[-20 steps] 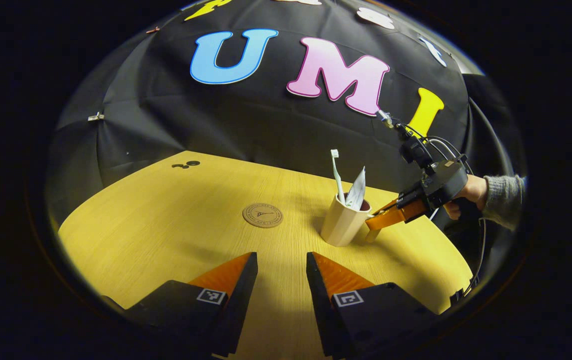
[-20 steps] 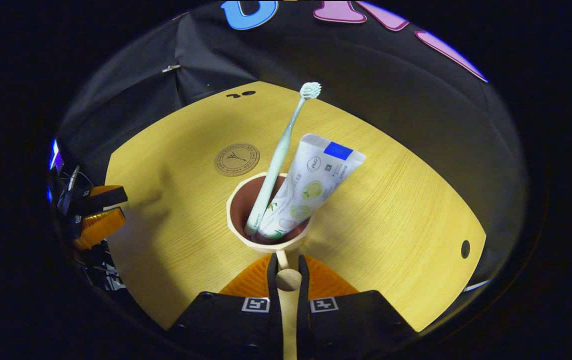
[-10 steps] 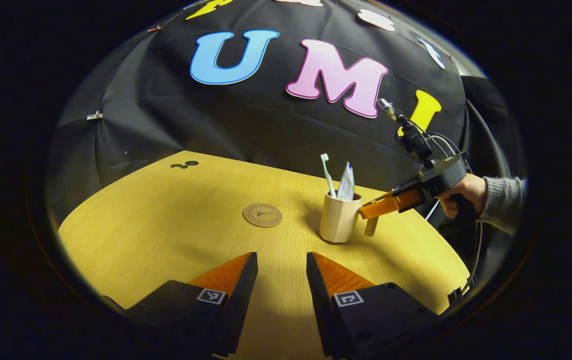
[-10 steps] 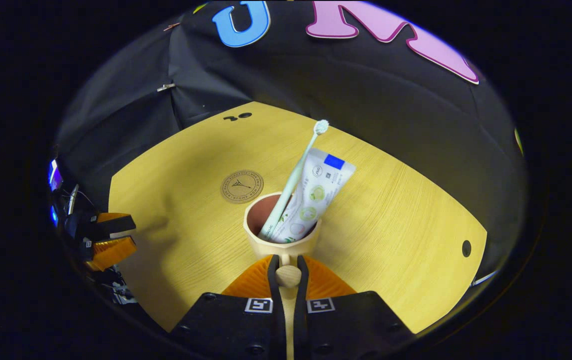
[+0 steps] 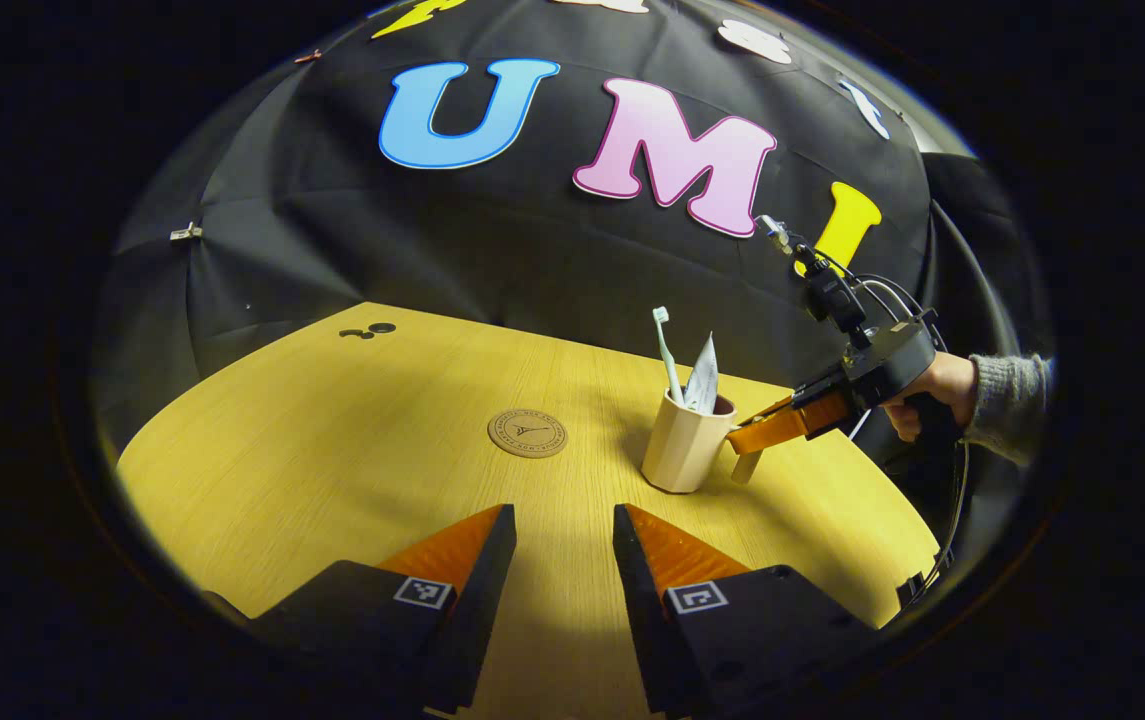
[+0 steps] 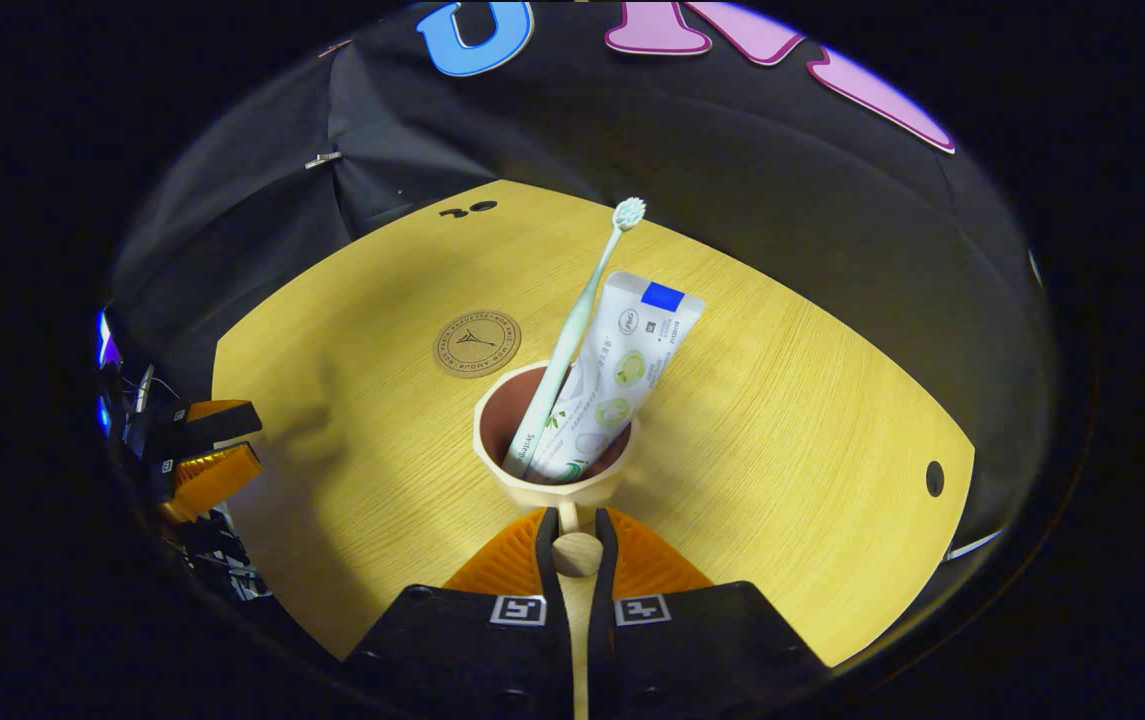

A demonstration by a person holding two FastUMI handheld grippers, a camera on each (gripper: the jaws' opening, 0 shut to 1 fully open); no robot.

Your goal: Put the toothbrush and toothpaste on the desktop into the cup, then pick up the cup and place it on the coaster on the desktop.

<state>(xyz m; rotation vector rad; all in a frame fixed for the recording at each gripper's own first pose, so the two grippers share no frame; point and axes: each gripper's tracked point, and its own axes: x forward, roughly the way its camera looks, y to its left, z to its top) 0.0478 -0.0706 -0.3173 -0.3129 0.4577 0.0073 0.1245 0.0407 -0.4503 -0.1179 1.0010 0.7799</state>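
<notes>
Gripping the cup (image 6: 552, 465) by its handle, right gripper (image 6: 577, 535) jaws closed on it; left gripper (image 5: 557, 560) jaws parted, empty. Toothbrush (image 6: 577, 320) and toothpaste (image 6: 622, 370) stand inside. Coaster (image 6: 477, 343) lies far-left on the table (image 6: 782, 400). Advice: carry level. Labels: illegible.

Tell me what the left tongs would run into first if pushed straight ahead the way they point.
Probably nothing soon: the open left tongs point over bare desktop, between the coaster and the cup, toward the booth's wall. Depth is hard to judge, so the coaster may lie close beside the line.
</notes>
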